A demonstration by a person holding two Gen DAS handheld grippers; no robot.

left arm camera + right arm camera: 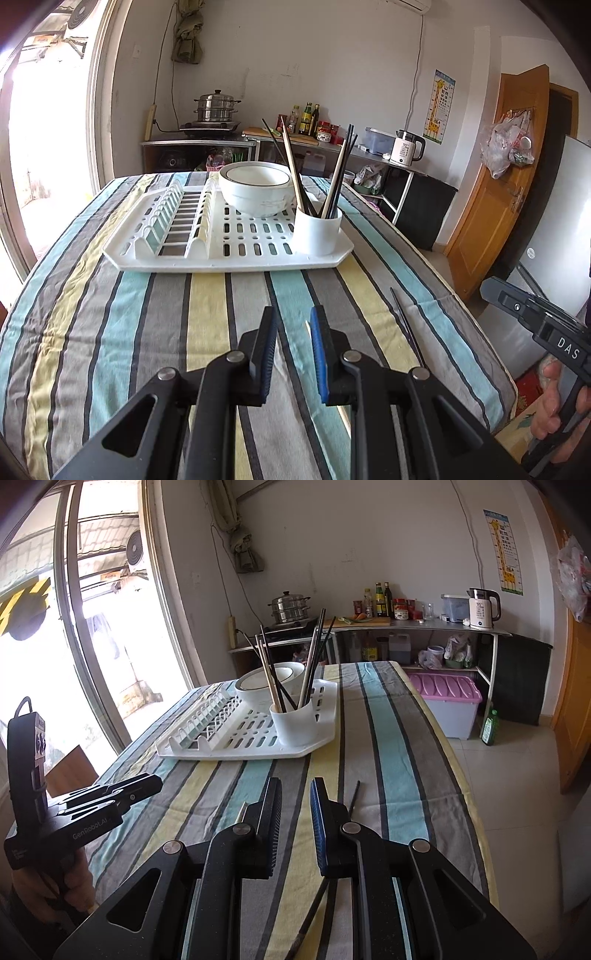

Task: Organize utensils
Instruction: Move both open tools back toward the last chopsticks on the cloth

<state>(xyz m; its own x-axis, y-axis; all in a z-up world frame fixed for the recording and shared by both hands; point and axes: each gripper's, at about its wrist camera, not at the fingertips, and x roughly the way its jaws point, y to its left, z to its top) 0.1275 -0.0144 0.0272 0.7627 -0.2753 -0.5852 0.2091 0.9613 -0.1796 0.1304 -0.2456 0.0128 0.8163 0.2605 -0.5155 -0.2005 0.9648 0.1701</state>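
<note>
A white dish rack stands on the striped tablecloth. It carries a white bowl and a white cup filled with several dark and pale chopsticks. One dark chopstick lies loose on the cloth, running under my right gripper. A pale stick tip peeks out beside that gripper's left finger. Both grippers hover low over the near cloth. My left gripper stands slightly open with nothing between its pads, and so does the right.
The table's right edge drops to a tiled floor with a pink-lidded storage box and a green bottle. A counter with a kettle, bottles and a steamer pot lines the back wall. A glass door is at the left.
</note>
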